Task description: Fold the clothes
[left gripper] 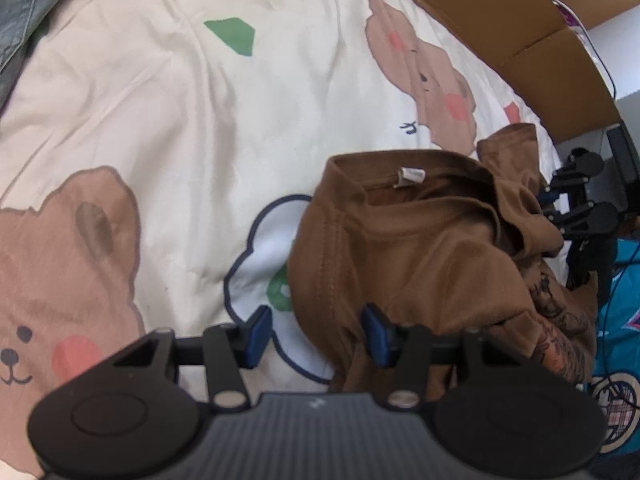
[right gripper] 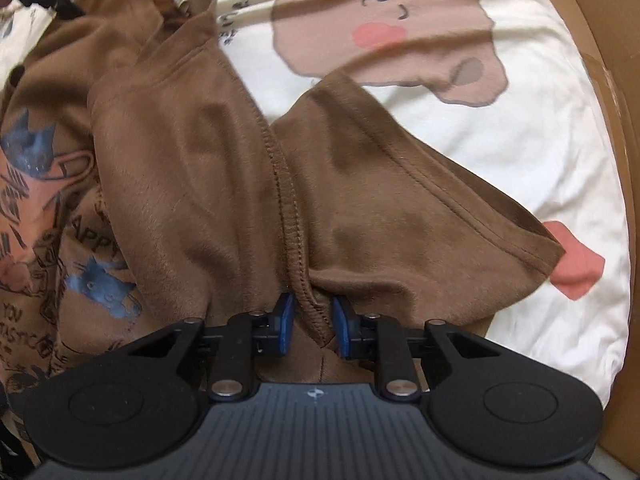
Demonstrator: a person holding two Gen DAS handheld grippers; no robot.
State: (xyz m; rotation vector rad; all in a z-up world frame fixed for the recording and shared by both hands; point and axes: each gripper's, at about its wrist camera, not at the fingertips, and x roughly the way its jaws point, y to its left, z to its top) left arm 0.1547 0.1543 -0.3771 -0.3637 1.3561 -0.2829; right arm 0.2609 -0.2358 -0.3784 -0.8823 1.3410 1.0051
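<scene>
A cream bedspread printed with brown bears, pink cheeks, green patches and a blue-outlined cloud covers the bed, with a brown cardboard-coloured edge curving along its far side. At the far left corner of the left wrist view lies a fold of faded blue denim fabric.

The left hand-held gripper hovers low over the bedspread with its blue-padded fingers spread apart; its right pad sits at the near edge of a crumpled brown cotton T-shirt with a black and blue cartoon print, and nothing is clamped between the pads. The shirt lies bunched on the bed, neckline and small white label turned up.

Further right, the right hand-held gripper pinches a stitched seam of the shirt between its blue pads, which are drawn close on the fold. A sleeve fans out to the right, probably resting flat on the bedspread.
</scene>
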